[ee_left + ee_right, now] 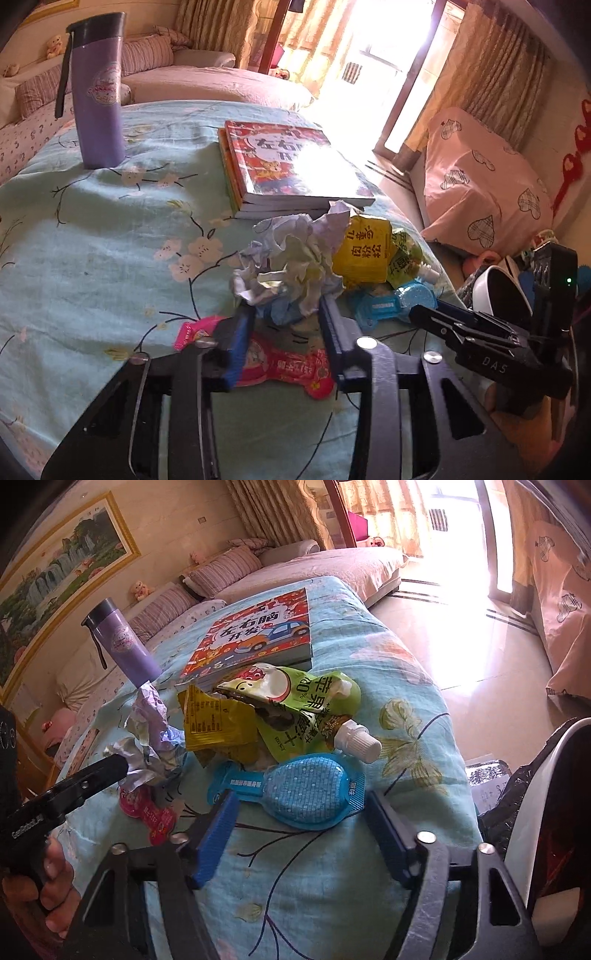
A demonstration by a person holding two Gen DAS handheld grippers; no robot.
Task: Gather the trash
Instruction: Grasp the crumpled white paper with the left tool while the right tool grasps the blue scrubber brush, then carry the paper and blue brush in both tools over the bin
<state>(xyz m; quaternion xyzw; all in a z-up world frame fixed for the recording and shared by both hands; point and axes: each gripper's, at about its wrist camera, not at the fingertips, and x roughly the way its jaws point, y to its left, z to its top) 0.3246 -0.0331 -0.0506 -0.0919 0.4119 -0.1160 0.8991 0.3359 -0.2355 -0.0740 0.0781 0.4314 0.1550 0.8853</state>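
A pile of trash lies on the floral blue tablecloth (92, 240). A crumpled paper ball (291, 258) sits between the fingers of my left gripper (286, 314), which grips its lower part; it also shows in the right wrist view (147, 738). A pink-red wrapper (284, 365) lies under the left fingers. A yellow packet (365, 251), a green spouted pouch (314, 705) and a blue plastic blister pack (306, 794) lie to the right. My right gripper (299, 812) is open, its fingers on either side of the blue pack.
A purple tumbler (98, 96) stands at the back left of the table. A stack of children's books (288, 166) lies behind the trash. A white bin with a black bag (546, 812) stands at the table's right edge. Sofa and curtains lie beyond.
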